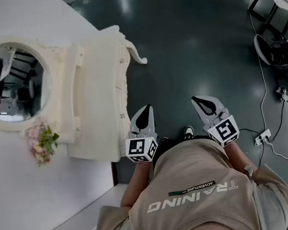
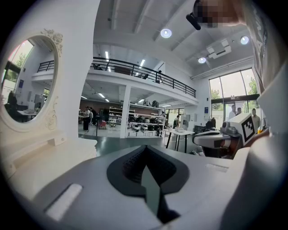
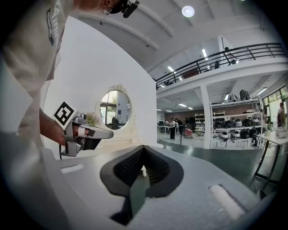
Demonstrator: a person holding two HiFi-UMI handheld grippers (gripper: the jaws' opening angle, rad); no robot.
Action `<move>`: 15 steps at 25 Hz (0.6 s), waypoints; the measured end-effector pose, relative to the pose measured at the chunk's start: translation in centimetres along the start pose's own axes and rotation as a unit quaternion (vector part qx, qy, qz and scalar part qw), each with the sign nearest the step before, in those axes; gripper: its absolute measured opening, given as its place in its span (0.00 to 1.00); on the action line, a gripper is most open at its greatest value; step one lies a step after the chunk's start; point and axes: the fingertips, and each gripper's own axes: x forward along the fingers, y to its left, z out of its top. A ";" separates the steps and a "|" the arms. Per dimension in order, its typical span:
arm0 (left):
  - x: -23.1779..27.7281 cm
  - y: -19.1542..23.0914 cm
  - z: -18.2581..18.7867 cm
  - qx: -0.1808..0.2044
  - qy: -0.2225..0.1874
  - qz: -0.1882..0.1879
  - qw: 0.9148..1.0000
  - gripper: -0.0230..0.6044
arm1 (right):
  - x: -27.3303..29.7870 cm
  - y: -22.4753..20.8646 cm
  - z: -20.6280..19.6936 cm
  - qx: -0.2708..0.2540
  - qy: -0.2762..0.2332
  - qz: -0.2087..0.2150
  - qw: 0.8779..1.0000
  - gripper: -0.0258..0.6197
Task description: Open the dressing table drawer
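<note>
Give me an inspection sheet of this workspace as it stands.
Surface: dressing table top white and bare.
Job's things: nothing stands pulled out along the table's front edge.
Clutter: only flowers by the round mirror.
Grippers: left gripper and right gripper both shut, empty, held in front of the person; left one nearest the table.
Cables: white cable crosses the floor to a power strip.
Surroundings: dark glossy floor, white curved wall.
</note>
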 end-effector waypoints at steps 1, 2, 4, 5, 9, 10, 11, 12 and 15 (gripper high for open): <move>0.2 -0.2 0.1 0.004 0.000 -0.001 1.000 0.07 | -0.1 -0.1 0.1 0.002 -0.002 0.001 1.000 0.04; 0.4 -0.4 0.2 0.007 0.000 -0.002 1.000 0.07 | -0.1 -0.2 0.1 0.004 -0.005 0.002 1.000 0.04; 0.9 -0.6 0.5 0.011 -0.003 -0.003 1.000 0.07 | -0.2 -0.4 0.0 0.008 -0.009 0.003 1.000 0.04; 1.1 -0.7 0.6 0.011 -0.003 -0.004 1.000 0.07 | -0.1 -0.5 -0.2 0.010 -0.009 0.002 1.000 0.04; 1.7 -0.6 0.7 0.012 0.002 -0.003 1.000 0.07 | 0.2 -1.5 -0.8 0.022 -0.008 -0.012 1.000 0.04; 1.7 -0.5 0.6 0.012 0.005 -0.001 1.000 0.07 | 0.4 -1.7 -0.9 0.024 -0.008 -0.012 1.000 0.04; 1.7 -0.3 0.6 0.012 0.009 0.002 1.000 0.07 | 0.7 -1.8 -0.9 0.026 -0.009 -0.009 1.000 0.04; 1.7 0.0 0.4 0.011 0.012 0.005 1.000 0.07 | 0.9 -1.8 -0.9 0.026 -0.009 -0.006 1.000 0.04; 2.0 1.0 -0.1 0.007 0.025 0.014 1.000 0.07 | 2.1 -2.0 -1.4 0.029 0.000 0.005 1.000 0.04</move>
